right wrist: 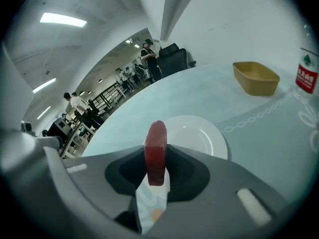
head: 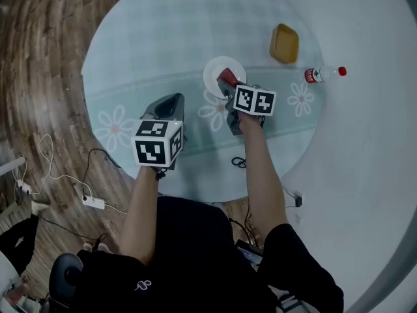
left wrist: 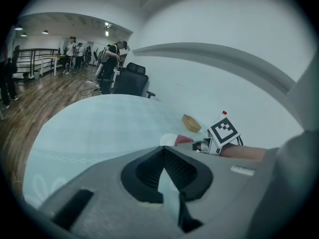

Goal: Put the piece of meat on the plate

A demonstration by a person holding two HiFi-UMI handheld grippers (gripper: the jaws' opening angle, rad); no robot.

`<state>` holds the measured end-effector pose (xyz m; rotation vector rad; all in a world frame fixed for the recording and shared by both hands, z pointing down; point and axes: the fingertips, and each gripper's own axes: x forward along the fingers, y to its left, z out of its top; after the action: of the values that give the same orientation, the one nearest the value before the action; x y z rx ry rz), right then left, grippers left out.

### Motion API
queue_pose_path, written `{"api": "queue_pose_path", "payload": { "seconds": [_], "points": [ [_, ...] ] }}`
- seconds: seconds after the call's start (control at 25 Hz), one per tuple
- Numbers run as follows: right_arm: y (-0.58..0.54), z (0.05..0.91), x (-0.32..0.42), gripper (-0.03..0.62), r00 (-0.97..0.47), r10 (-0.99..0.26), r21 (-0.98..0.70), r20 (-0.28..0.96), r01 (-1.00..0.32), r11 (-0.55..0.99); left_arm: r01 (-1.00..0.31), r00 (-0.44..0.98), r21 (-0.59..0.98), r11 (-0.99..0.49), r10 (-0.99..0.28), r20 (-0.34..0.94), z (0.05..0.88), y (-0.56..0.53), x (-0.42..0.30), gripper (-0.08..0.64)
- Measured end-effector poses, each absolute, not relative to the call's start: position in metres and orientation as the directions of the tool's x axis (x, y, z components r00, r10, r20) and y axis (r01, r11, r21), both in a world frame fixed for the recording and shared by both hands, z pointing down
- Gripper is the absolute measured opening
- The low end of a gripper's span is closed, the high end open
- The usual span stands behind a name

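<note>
1 piece of meat (right wrist: 155, 138) clamped in my right tongs (right wrist: 157, 158) above the plate (right wrist: 199, 133), left tongs (left wrist: 162, 156) pinched empty; I'd lower gently

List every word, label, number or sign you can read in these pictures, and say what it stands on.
No text here can be read.
Bottle: white print on its red label, too blurred to read.
Marker cubes: black-and-white square patterns only, no letters.
Dark clothing: a small white emblem, too small to read.
</note>
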<state>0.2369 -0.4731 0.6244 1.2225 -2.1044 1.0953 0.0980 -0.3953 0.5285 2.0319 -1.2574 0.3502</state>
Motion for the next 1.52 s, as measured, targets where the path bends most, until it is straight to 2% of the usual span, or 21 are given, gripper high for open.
{"api": "queue_pose_path", "payload": {
  "seconds": [0.16,0.28,0.36,0.52,0.64,0.72,0.88,0.96,1.08,1.28,1.36,1.52],
  "points": [
    [-0.483,0.633,0.225,0.103,-0.53,-0.438,-0.444,0.726,-0.848,0.29,-0.863,0.48,0.438,-0.252,-0.681,0.553,0.529,-0.397,0.083,-0.006],
    [-0.486,0.638,0.226,0.107,-0.561,-0.43,-0.519,0.707,-0.825,0.224,-0.86,0.48,0.449,-0.243,-0.684,0.55,0.53,-0.396,0.076,-0.006],
    [-0.487,0.642,0.231,0.145,-0.554,-0.43,-0.536,0.713,-0.826,0.175,-0.856,0.485,0.456,-0.243,-0.683,0.545,0.529,-0.395,0.074,-0.006],
    [-0.486,0.644,0.245,0.178,-0.51,-0.442,-0.517,0.738,-0.848,0.114,-0.849,0.497,0.462,-0.256,-0.684,0.535,0.524,-0.392,0.067,-0.006],
    [-0.49,0.638,0.259,0.242,-0.447,-0.498,-0.475,0.743,-0.877,0.079,-0.845,0.505,0.464,-0.266,-0.683,0.528,0.521,-0.388,0.061,-0.006],
    [-0.491,0.628,0.268,0.256,-0.396,-0.551,-0.435,0.734,-0.898,0.066,-0.84,0.514,0.467,-0.276,-0.681,0.522,0.519,-0.385,0.058,-0.006],
    [-0.482,0.592,0.278,0.198,-0.3,-0.663,-0.368,0.686,-0.929,0.04,-0.824,0.542,0.473,-0.312,-0.676,0.499,0.51,-0.381,0.056,-0.006],
    [-0.467,0.567,0.276,0.108,-0.264,-0.708,-0.327,0.655,-0.944,0.049,-0.812,0.561,0.477,-0.336,-0.674,0.48,0.503,-0.38,0.057,-0.006],
    [-0.45,0.515,0.272,0.012,-0.214,-0.803,-0.282,0.556,-0.958,0.06,-0.787,0.595,0.48,-0.387,-0.681,0.427,0.485,-0.385,0.066,-0.006],
    [-0.428,0.403,0.251,0.009,-0.193,-0.933,-0.169,0.303,-0.975,0.147,-0.754,0.633,0.431,-0.496,-0.724,0.275,0.426,-0.392,0.089,-0.006],
    [-0.416,0.376,0.248,0.009,-0.156,-0.95,-0.091,0.269,-0.987,0.136,-0.76,0.63,0.381,-0.527,-0.741,0.232,0.401,-0.393,0.098,-0.006],
    [-0.393,0.346,0.251,0.01,-0.117,-0.968,-0.067,0.223,-0.992,0.104,-0.793,0.602,0.257,-0.553,-0.776,0.189,0.358,-0.395,0.114,-0.006]
  ]
}}
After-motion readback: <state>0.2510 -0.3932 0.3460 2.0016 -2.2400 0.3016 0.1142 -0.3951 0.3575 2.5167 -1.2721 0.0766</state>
